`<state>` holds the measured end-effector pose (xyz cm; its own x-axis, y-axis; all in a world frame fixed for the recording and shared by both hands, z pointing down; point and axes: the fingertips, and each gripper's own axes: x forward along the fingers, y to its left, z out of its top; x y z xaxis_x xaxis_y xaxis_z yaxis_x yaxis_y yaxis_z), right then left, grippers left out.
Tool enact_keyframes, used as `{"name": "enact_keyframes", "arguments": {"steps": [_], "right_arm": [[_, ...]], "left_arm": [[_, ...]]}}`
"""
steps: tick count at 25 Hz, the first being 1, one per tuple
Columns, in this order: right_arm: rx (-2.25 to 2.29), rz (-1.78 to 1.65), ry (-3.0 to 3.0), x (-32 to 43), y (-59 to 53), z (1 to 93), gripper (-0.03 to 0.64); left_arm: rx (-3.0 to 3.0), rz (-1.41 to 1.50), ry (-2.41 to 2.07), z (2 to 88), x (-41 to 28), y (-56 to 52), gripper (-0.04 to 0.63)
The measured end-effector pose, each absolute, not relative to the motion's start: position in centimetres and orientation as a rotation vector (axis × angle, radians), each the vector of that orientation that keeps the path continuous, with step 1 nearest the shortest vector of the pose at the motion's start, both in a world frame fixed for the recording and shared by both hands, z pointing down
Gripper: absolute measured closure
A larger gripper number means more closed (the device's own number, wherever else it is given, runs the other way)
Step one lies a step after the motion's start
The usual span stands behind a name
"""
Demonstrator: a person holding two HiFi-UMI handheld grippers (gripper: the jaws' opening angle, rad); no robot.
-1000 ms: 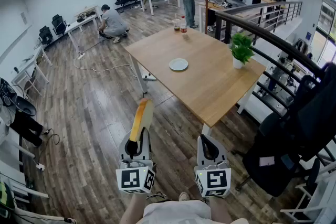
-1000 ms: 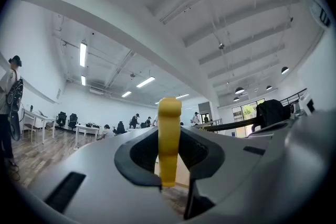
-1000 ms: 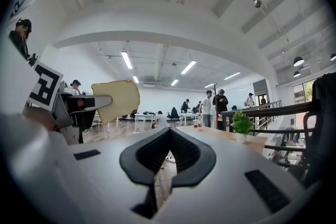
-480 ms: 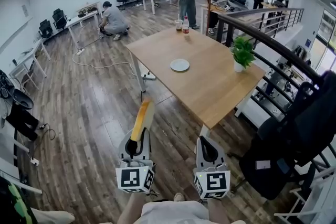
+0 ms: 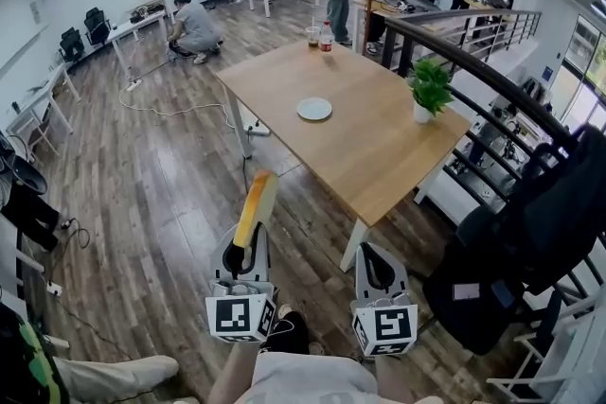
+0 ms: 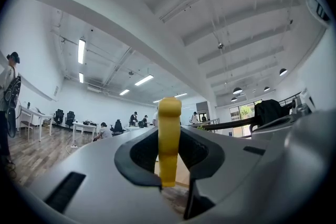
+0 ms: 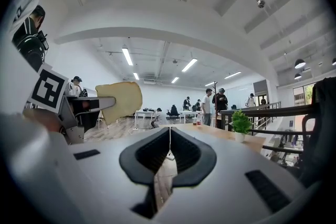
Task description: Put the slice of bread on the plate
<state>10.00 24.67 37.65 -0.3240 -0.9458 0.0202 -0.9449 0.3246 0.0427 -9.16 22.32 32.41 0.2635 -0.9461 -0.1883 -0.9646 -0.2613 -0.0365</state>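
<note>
A slice of bread point(image 5: 256, 208) with a tan crust stands on edge between the jaws of my left gripper point(image 5: 248, 251), which is shut on it above the wooden floor. The left gripper view shows the bread point(image 6: 169, 139) edge-on between the two pads point(image 6: 144, 157). My right gripper point(image 5: 377, 268) is alongside, shut and empty; its jaws point(image 7: 169, 134) meet with nothing between them. In the right gripper view the bread point(image 7: 119, 101) is at the left. A small white plate point(image 5: 314, 109) lies on the wooden table point(image 5: 379, 156), well ahead of both grippers.
A potted plant point(image 5: 431, 90) stands at the table's right edge, and drinks point(image 5: 320, 37) at its far corner. A railing point(image 5: 492, 80) and a black office chair point(image 5: 540, 241) are on the right. Several people stand or crouch far off. A cable point(image 5: 180, 109) runs across the floor.
Both grippers and the bread hold the same pose. The head view has shifted a little, with the table slightly up and left, and a leg now shows at the lower left.
</note>
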Motion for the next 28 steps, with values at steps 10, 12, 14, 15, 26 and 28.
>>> {"name": "enact_keyframes", "arguments": {"steps": [10,12,14,15,26,28], "right_arm": [[1.767,-0.143,-2.537,8.4,18.5,36.3,0.598],[1.757,-0.166,-2.536,7.7,16.5,35.8,0.598],[1.743,-0.181,-2.539,6.9,14.5,35.8,0.598],[1.737,-0.183,-2.538,6.5,13.4,35.8,0.598],[1.718,-0.216,-2.550,2.3,-0.5,32.0,0.597],[1.712,-0.212,-2.564,1.3,-3.4,31.5,0.597]], "left_arm": [[-2.351,0.314,1.759,31.3,-9.6,16.4,0.504],[-2.350,0.353,1.770,31.0,-10.5,14.3,0.504],[-2.335,0.356,1.769,30.7,-11.3,12.4,0.504],[-2.325,0.348,1.767,30.6,-11.7,11.4,0.505],[-2.307,0.384,1.809,27.5,-17.0,-2.4,0.505],[-2.297,0.383,1.817,27.4,-18.2,-4.9,0.504]]}}
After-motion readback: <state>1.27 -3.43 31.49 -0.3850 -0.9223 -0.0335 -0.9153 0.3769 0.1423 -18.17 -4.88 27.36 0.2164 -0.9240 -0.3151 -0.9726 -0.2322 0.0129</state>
